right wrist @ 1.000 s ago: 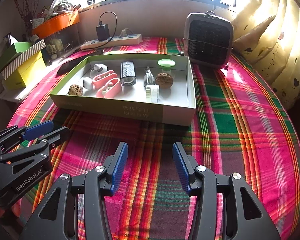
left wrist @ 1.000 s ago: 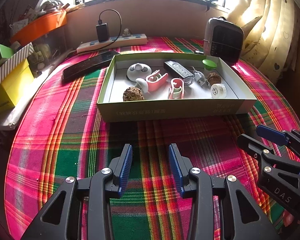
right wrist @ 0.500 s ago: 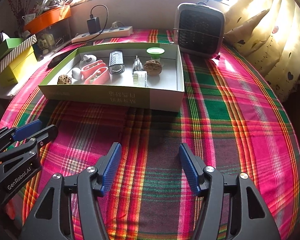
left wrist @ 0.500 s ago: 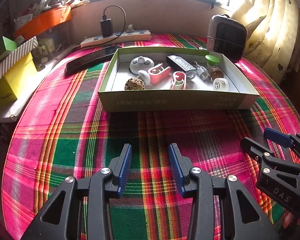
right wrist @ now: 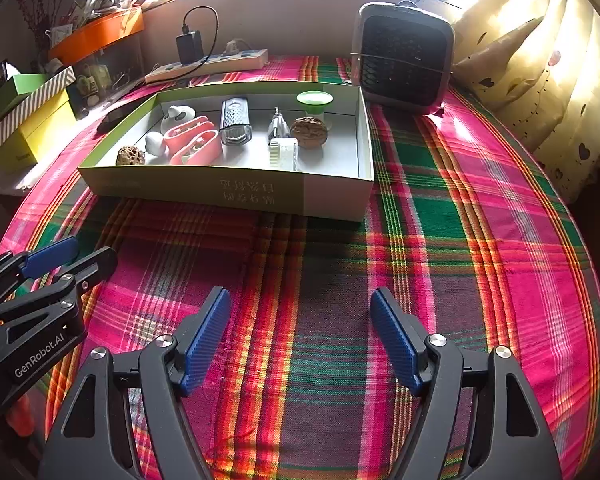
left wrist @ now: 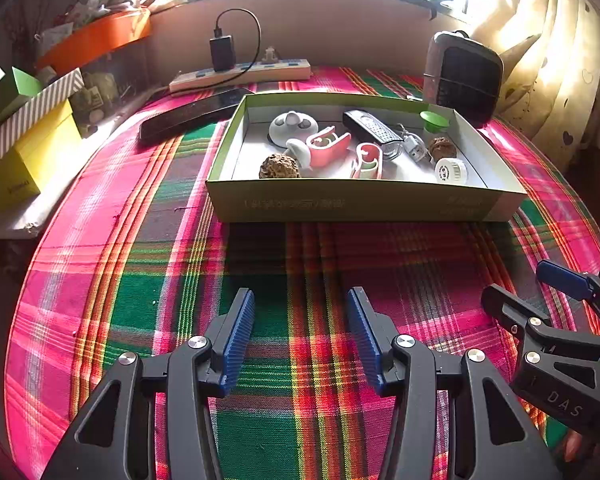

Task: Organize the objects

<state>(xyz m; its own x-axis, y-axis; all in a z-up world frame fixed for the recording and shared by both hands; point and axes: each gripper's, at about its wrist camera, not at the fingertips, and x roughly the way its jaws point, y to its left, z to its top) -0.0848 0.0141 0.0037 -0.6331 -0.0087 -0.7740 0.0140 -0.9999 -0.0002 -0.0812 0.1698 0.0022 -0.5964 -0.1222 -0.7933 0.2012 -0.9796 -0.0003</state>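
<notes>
A shallow green box (left wrist: 360, 204) (right wrist: 220, 188) sits on the plaid tablecloth. It holds a bumpy brown nut (left wrist: 279, 166), two pink clips (left wrist: 328, 146), a black remote (left wrist: 370, 128), a walnut (right wrist: 309, 132), a white cap (left wrist: 451, 170) and a green lid (right wrist: 315, 100). My left gripper (left wrist: 300, 300) (right wrist: 88, 252) hovers over bare cloth in front of the box. Its jaws are opening with nothing between them. To its right, my right gripper (right wrist: 300, 296) (left wrist: 528, 286) hovers over the cloth too, jaws opening wide and empty.
A small grey heater (right wrist: 402, 56) stands behind the box's right corner. A power strip with a charger (left wrist: 240, 72) lies by the wall, and a flat black device (left wrist: 192, 114) is left of the box. Stacked yellow and striped boxes (left wrist: 28, 152) stand at far left, a curtain at right.
Both grippers' jaws have spread wider, the right one more than the left. Neither hand has shifted, and the things in the box lie as before.
</notes>
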